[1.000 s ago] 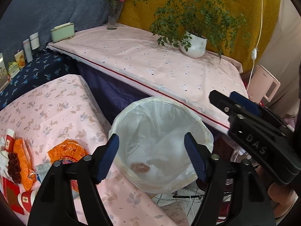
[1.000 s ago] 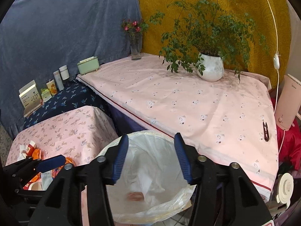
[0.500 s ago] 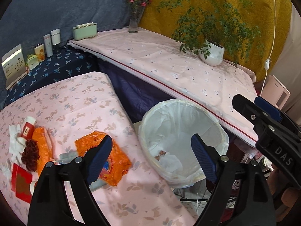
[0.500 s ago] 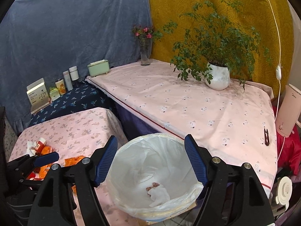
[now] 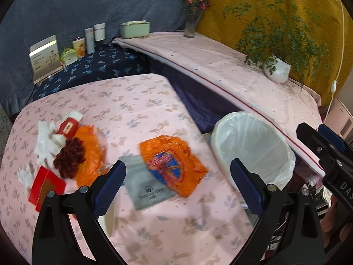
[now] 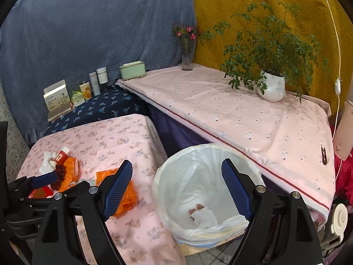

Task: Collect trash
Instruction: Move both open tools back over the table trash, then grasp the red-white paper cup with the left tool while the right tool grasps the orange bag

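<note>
Left claw (image 5: 177,184) swung from bin (image 5: 253,148) over wrappers (image 5: 174,165), open.

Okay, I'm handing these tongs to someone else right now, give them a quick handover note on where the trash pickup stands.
Left tongs: open, empty, over the low table.
Right tongs: open, empty, above the bin.
Done: a tissue and brown scrap lie in the bin.
Left on the table: orange wrapper overlapping a grey pouch, second orange wrapper, dark red clump, white tissues, red packets.

The near surface (image 5: 154,231) is blurred in the left wrist view; the grey pouch (image 5: 147,187) is partly covered by the orange wrapper (image 5: 174,163).
</note>
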The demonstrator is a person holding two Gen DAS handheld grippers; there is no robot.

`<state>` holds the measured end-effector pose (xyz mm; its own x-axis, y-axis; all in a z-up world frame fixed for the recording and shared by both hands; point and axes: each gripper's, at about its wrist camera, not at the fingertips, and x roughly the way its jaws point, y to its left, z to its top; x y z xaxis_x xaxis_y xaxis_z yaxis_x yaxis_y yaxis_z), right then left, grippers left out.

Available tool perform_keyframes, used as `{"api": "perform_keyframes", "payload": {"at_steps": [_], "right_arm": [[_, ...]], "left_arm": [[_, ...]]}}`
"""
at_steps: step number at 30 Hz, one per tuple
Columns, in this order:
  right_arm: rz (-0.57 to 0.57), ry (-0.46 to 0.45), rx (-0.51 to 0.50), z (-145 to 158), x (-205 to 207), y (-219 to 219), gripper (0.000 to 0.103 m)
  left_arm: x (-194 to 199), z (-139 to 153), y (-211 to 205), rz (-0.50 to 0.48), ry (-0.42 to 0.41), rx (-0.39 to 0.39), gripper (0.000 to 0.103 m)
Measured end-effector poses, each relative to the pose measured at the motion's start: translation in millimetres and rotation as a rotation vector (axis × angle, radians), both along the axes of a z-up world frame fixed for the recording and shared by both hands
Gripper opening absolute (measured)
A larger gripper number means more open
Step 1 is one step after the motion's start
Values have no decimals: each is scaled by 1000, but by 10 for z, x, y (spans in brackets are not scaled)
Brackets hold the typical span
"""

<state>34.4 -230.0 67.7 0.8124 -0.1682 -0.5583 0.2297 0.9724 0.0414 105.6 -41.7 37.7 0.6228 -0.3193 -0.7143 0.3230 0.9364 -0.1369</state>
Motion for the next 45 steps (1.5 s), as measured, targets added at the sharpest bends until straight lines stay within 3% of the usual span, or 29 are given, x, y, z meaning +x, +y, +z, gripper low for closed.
{"api": "perform_keyframes", "payload": {"at_steps": [8,19,26,45], "right_arm": [[29,31,33,-174,-1,244,80],[49,87,50,-450,24,503,80],[65,139,64,-677,95,676,80],[62,238,85,-1157,450,860,80]], "left_arm": [[-14,-225,543,105,55,-23,91],[-40,-604,1095,209,98,29,91],[-80,-814,1193,208,116,81,91],[82,-1052,1169,202,170,48,90]]}}
